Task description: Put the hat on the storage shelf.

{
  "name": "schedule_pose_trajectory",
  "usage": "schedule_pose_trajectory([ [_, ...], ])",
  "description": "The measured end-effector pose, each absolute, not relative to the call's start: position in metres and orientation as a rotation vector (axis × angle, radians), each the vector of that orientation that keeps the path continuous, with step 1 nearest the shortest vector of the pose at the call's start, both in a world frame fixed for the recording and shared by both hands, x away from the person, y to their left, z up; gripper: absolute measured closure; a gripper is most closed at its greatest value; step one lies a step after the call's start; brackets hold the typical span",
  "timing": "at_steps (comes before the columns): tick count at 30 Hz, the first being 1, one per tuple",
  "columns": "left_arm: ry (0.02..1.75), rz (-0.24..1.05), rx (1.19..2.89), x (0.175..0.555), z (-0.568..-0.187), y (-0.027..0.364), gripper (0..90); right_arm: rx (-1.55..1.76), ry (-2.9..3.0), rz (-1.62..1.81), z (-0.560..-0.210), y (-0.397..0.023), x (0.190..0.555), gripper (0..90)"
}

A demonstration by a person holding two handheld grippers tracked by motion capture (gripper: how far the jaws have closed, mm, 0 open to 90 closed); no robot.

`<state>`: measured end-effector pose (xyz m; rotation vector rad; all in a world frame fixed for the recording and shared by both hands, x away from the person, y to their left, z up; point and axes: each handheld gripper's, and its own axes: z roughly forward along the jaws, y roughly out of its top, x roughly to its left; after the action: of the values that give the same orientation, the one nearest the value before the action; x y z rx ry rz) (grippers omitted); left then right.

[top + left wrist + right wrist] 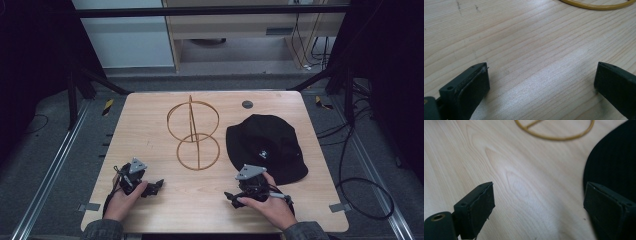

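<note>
Both tools, left tool [150, 188] and right tool [235, 199], gape wide and hold nothing; the black hat [265, 145] looks soft and light, best pinched by its floppy brim.

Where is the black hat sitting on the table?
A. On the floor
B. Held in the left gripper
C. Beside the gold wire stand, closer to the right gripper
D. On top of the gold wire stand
C: the black hat lies flat on the table next to the gold wire stand, just beyond the right gripper.
</note>
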<state>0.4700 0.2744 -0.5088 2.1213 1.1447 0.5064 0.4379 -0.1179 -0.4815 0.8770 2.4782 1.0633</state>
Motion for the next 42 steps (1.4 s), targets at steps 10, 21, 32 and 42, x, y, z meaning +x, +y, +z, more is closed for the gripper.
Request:
schedule_pose_trajectory([
  [10,1.146,0.506,2.119,0.47,-0.509,0.274,0.0,0.817,2.475,0.961,-0.405,-0.136,0.447,7.7],
  [21,1.146,0.507,2.119,0.47,-0.509,0.274,0.0,0.89,2.442,0.848,-0.335,-0.192,0.473,6.4],
  [32,1.146,0.507,2.119,0.47,-0.509,0.274,0.0,1.051,2.426,0.791,-0.322,-0.222,0.5,6.4],
  [42,1.145,0.506,2.119,0.47,-0.509,0.274,0.0,1.109,2.429,0.74,-0.321,-0.224,0.523,6.1],
])
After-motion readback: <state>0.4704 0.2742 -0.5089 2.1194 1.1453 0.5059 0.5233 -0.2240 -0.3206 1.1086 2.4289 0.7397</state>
